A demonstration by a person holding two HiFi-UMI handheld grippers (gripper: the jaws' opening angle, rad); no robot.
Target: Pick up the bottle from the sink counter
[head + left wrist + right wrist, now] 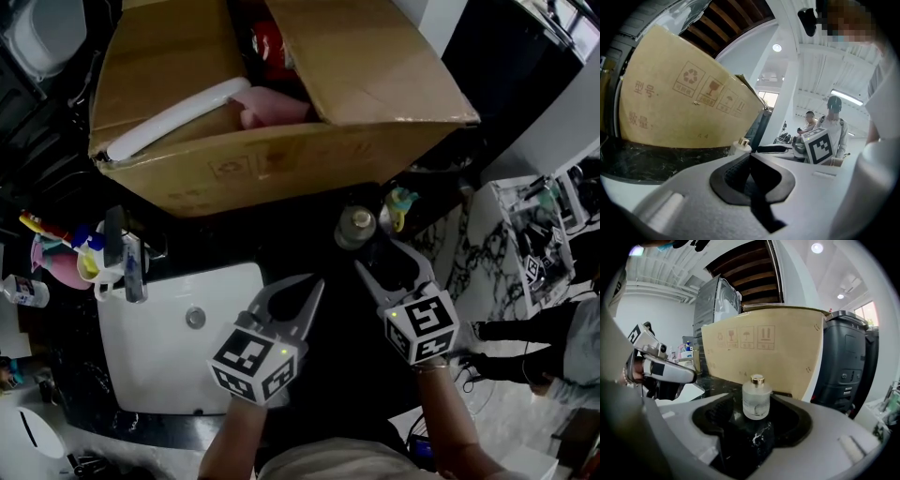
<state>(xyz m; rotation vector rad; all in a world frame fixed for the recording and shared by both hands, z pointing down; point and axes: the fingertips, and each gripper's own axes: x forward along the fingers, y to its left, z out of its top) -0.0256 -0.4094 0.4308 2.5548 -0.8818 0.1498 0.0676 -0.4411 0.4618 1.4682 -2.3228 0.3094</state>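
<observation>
On table (281,246) beside sink (178,361): bottle (755,401) ungrasped.
My right gripper (380,256) fingers spread just short of it; left gripper (750,157) clenched, empty.

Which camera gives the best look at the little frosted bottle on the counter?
The right gripper view: the bottle stands whole, upright and centred. The head view shows only its top from above; the left gripper view only its cap.

Bottle (356,227) on the counter (281,246) before the cardboard box (281,159), right of the sink (159,366), ahead of right gripper (377,255).
</observation>
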